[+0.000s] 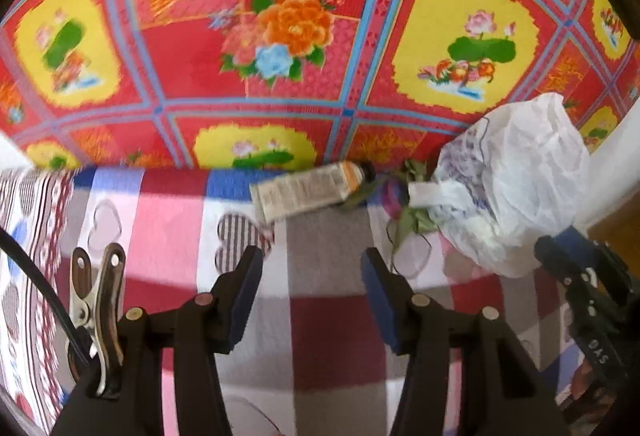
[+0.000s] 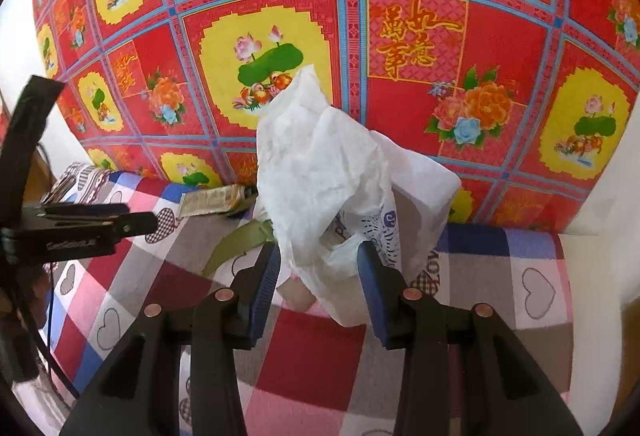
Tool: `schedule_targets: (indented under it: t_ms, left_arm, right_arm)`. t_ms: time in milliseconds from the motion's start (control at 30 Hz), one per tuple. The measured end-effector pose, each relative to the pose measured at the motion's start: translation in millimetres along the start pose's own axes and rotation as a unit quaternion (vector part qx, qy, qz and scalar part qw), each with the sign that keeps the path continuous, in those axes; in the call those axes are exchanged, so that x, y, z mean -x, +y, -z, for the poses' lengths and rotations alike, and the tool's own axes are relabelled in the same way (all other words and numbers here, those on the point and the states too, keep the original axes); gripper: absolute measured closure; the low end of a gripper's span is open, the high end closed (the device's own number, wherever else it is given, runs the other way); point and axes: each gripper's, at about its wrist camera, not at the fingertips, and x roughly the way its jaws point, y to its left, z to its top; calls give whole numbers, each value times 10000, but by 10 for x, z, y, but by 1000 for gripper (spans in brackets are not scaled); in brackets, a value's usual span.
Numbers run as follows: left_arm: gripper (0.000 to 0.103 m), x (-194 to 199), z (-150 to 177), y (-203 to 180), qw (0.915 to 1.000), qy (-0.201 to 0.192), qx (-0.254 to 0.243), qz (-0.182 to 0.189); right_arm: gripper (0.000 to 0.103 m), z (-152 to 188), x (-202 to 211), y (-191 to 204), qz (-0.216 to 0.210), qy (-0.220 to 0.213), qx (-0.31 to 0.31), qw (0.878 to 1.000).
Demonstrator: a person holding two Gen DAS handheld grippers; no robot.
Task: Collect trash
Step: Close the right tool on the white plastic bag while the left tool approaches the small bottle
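Observation:
A crumpled white plastic bag [image 2: 340,188] stands on the checked cloth against the red patterned backing; it also shows in the left wrist view [image 1: 508,188] at the right. My right gripper [image 2: 318,268] is open, its fingers on either side of the bag's lower edge. A flattened tube [image 1: 308,190] lies at the back edge of the cloth, ahead of my left gripper [image 1: 312,268], which is open and empty, well short of it. The tube also shows in the right wrist view [image 2: 212,199]. Green leaves and stems [image 1: 404,212] lie between tube and bag.
The red floral sheet [image 1: 304,36] rises right behind the cloth. The checked heart-print cloth [image 1: 332,316] covers the surface. A metal clip [image 1: 96,300] and a black cable [image 1: 36,284] hang on my left gripper. A white wall [image 2: 608,204] bounds the right.

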Motion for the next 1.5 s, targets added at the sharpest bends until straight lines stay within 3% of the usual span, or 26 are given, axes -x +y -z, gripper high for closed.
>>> schedule_targets:
  t_ms: [467,633,800,1067,1167,1300,1500]
  left_arm:
    - [44,-672,-273,137,9966,242,-764,209]
    - [42,-794,-305,174,9947,300,-925,344]
    - [42,-906,-313,200,9922,326,-1186,204]
    - [35,-945,-384,279,9907,283,-1285,333]
    - [35,-966,-398,279,9897,272,-1373,297]
    - [38,-928,-304,91,9851,340,-1653,337]
    - [59,-822,-150,19,9809,432,-1843,447]
  right_arm:
    - [62,-41,-183,20,-12,36,-41,10000]
    - [62,-51,-247,36,5,75,-11,10000]
    - [62,-87,-361,101,201,96,84,9997]
    - [62,-109,-484,116,-97,117,-87,9998]
    - [75,-112,-519,164,-240,45,-180,9995]
    - [82,-58,-514,139,-549,19,-394,9977]
    - [90,13,-500,106,-652,-42,-559,9963]
